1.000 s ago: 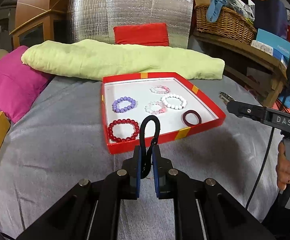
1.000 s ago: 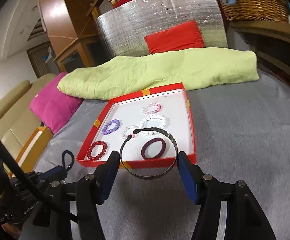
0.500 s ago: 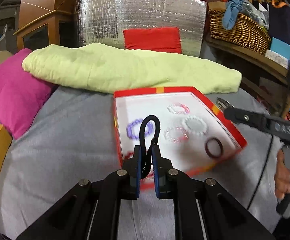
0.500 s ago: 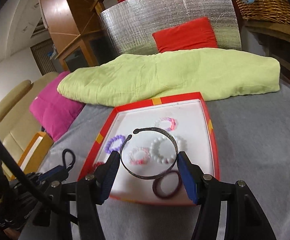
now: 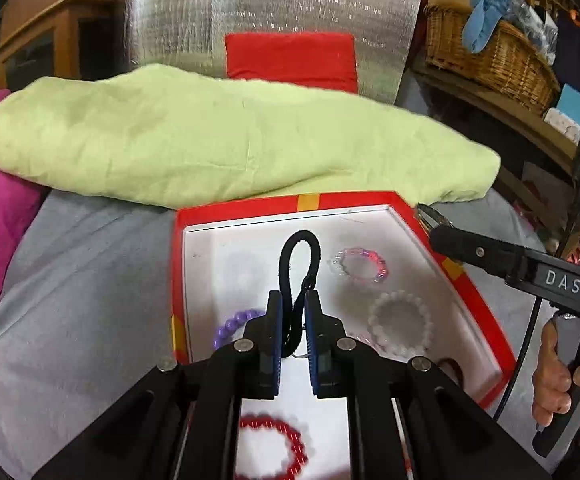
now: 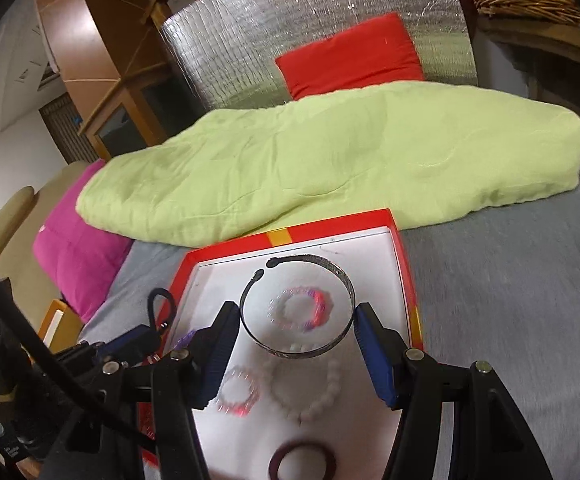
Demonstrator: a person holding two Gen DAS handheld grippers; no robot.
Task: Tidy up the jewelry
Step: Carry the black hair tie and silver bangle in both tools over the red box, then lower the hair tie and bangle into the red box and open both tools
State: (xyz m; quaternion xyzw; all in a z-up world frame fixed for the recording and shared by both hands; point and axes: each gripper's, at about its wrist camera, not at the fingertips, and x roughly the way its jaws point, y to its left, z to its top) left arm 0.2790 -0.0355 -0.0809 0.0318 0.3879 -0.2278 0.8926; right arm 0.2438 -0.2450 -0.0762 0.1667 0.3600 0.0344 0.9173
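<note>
Two tongs over red tray – left tongs pinching black cord loop, right tongs gripping thin metal cuff.

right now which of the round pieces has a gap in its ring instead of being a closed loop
The silver metal cuff held in the right gripper: its ends stop short of meeting, while the beaded bracelets in the red tray are closed loops.

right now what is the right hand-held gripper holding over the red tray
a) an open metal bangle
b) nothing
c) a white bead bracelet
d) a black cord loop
a: the right hand-held gripper spans an open metal bangle above the red tray.
</note>
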